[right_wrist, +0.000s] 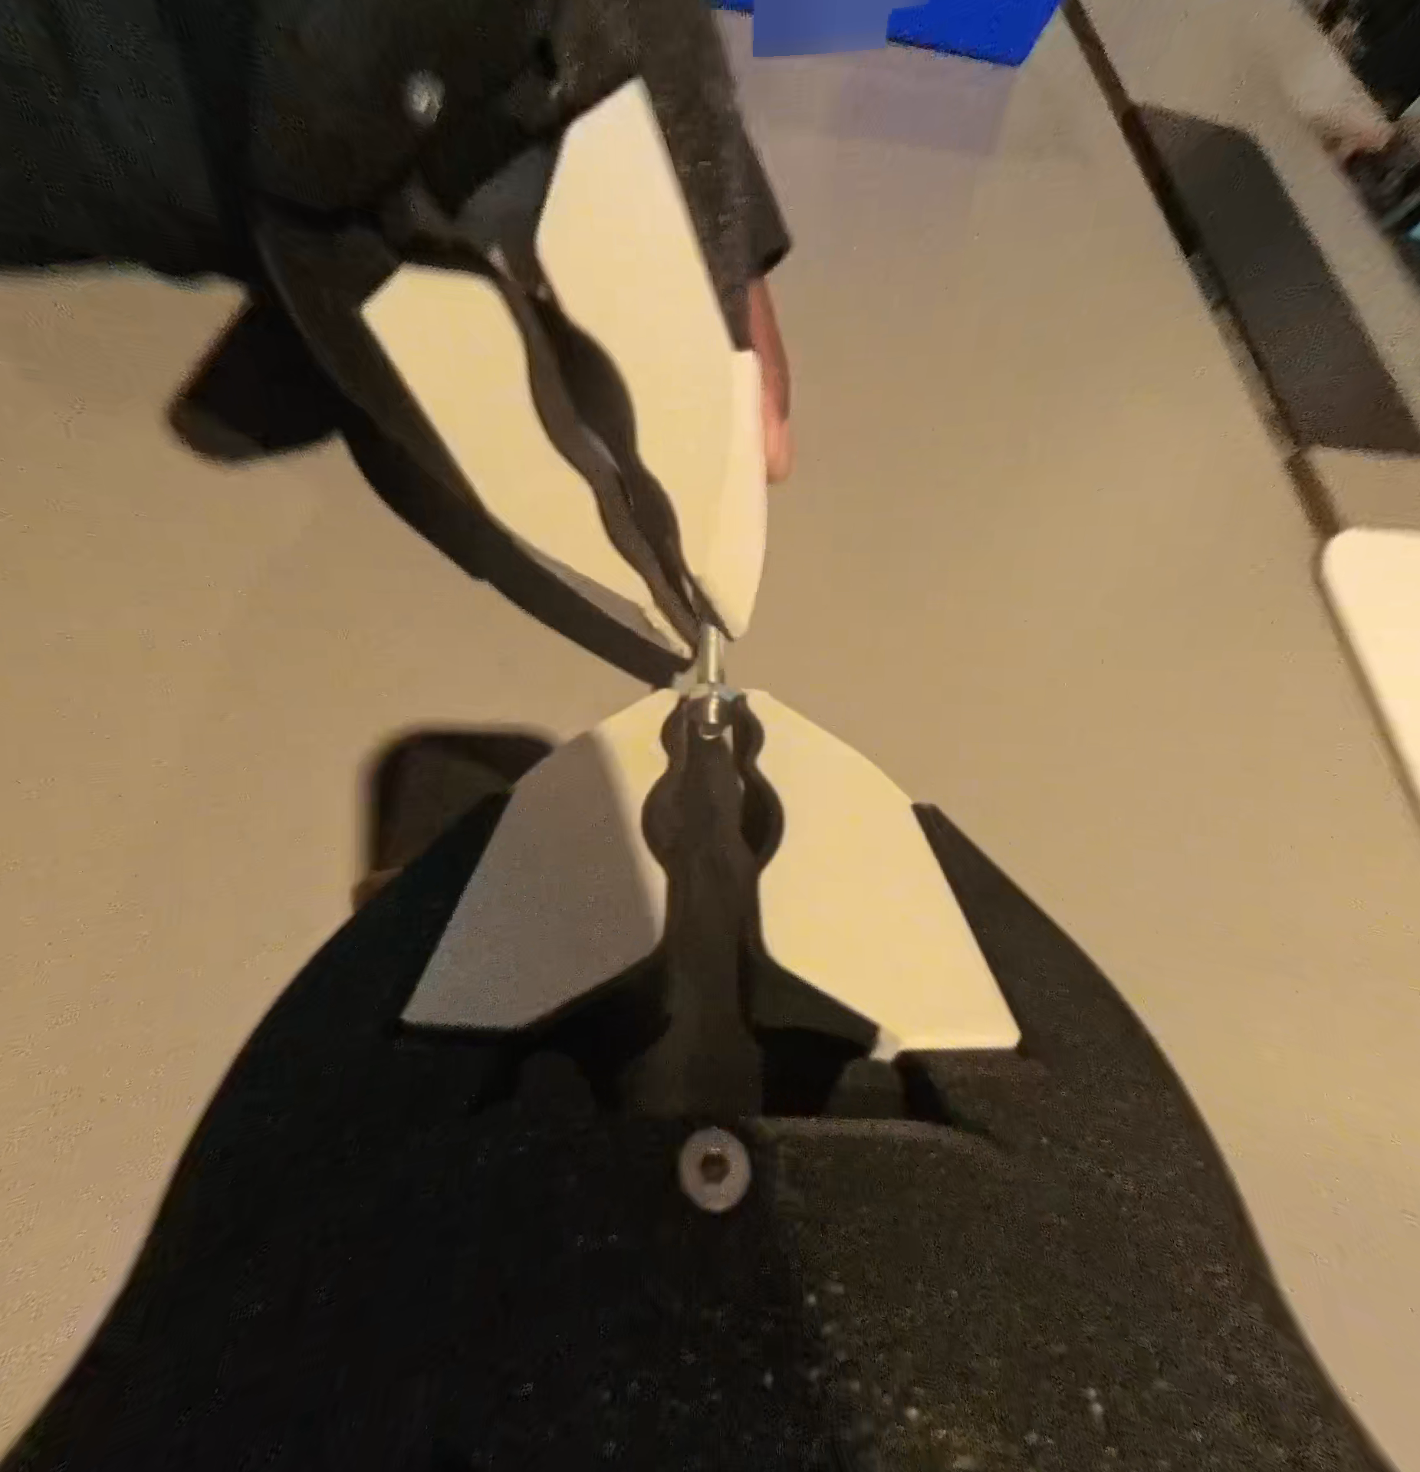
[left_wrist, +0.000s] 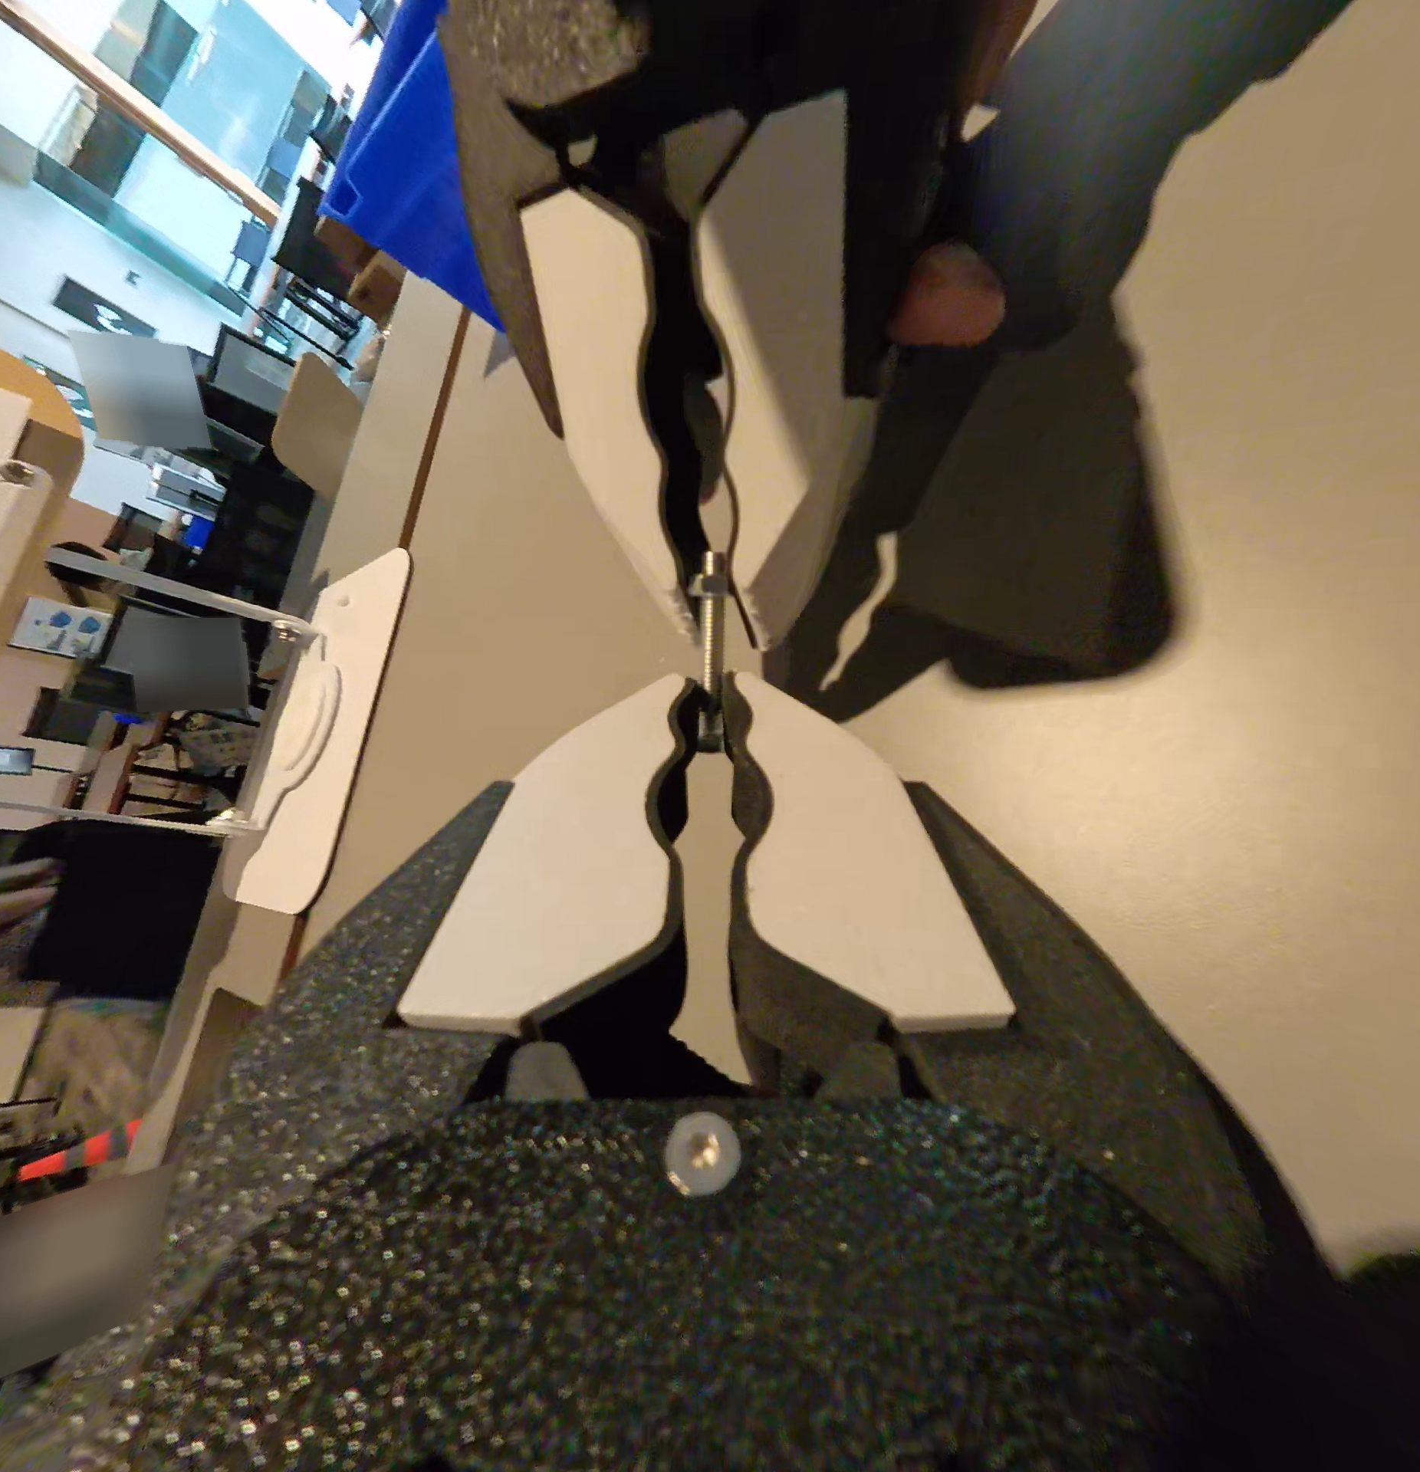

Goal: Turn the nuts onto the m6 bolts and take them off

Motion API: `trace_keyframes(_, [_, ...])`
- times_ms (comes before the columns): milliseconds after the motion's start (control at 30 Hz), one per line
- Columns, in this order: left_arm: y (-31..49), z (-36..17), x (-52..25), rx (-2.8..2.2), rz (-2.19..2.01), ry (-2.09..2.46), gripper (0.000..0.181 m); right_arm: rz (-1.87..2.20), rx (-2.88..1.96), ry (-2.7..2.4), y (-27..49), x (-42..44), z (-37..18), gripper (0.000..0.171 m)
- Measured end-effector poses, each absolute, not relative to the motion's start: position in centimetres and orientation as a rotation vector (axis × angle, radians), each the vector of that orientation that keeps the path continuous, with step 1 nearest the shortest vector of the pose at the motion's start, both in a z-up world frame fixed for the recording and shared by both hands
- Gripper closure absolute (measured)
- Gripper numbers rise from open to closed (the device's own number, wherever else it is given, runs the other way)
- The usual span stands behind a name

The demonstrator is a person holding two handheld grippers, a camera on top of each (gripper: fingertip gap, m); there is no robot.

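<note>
Gripping one bolt (left_wrist: 708, 637) end-to-end, both tongs are facing each other tip to tip over the table (left_wrist: 1169, 796).

Left wrist view: left tongs (left_wrist: 711, 721) are pinching narrow on the near end of the bolt, right at their tips. Its long axis is running straight ahead, in line with the fingers. Nut (left_wrist: 704, 588) is sitting near the far end of the thread, right at the tips of the right tongs (left_wrist: 711, 613), which are closing narrow around it. Bare thread is showing between the two pairs of tips. Blue bin (left_wrist: 404, 159) is lying well beyond, ahead-left.

Right wrist view: blurred. Right tongs (right_wrist: 711, 713) are clamping narrow on the near end, nut included as far as I can tell. Bolt is pointing straight ahead into the left tongs (right_wrist: 711, 629), which are coming in tilted from ahead-left and holding the far end.

Judgement: the turn is depending on that shared axis. Right tongs are the ones on the nut, so they're doing the twisting while left is bracing the bolt. Whether it's going on or off, I can't tell.
</note>
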State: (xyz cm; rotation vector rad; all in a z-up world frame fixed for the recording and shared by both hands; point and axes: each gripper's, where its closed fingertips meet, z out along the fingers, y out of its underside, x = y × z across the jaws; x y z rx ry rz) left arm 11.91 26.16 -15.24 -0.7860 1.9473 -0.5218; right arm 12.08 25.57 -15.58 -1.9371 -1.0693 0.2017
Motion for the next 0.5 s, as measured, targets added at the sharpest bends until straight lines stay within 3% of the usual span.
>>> trace_keyframes(167, [25.1, -15.9, 11.5, -0.907, -0.735, 2.002, 0.176, -0.477, -1.382, -1.505, 25.5, 12.2, -15.0, 0.161])
trace_keyframes(267, [25.6, -15.6, 11.5, -0.927, -0.729, 1.974, 0.176, -0.321, -1.444, -1.359, 25.6, 11.9, -13.9, 0.122])
trace_keyframes(367, [26.1, -15.0, 11.6, -0.902, -0.684, 1.938, 0.176, -0.047, -1.623, -1.162, 25.6, 12.1, -12.9, 0.125])
trace_keyframes(500, [26.2, -14.9, 11.7, -0.82, -0.588, 1.933, 0.176, 0.269, -1.822, -0.951, 25.9, 12.0, -13.0, 0.146])
